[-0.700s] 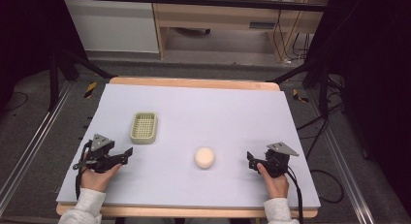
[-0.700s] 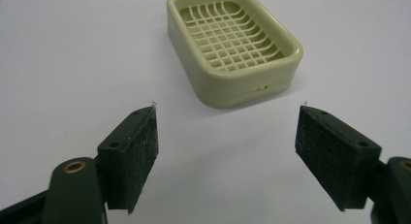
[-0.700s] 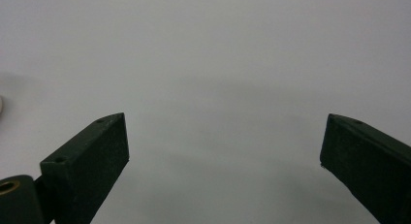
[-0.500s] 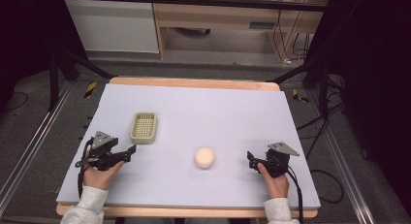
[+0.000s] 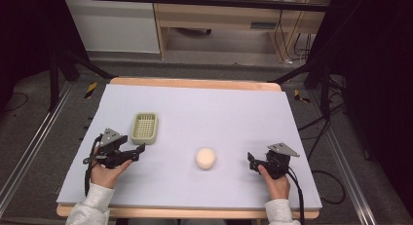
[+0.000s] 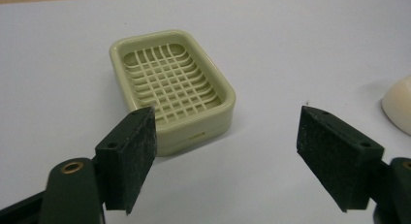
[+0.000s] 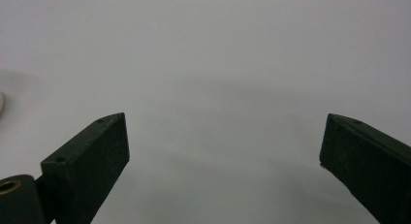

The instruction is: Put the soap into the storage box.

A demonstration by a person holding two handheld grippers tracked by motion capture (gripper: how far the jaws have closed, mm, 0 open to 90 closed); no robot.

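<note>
A pale green soap dish (image 5: 144,127) with a slotted grid bottom lies on the left half of the lilac table mat (image 5: 219,113). In the left gripper view the soap dish (image 6: 172,88) is empty and lies just beyond the jaws. A cream round soap bar (image 5: 205,158) rests near the middle front; its edge (image 6: 400,105) shows at the right of the left gripper view. My left gripper (image 5: 138,150) is open, just short of the dish's near end. My right gripper (image 5: 250,160) is open, right of the soap, with bare mat between its jaws (image 7: 223,156).
The mat covers a wooden table (image 5: 195,83) whose edge shows at the back. Metal rails (image 5: 29,147) run along both sides on the floor. Cables (image 5: 336,186) lie on the floor at the right. A cabinet (image 5: 229,20) stands behind the table.
My left gripper has moved forward and slightly right toward the soap dish. The right gripper, the soap and the dish have stayed put.
</note>
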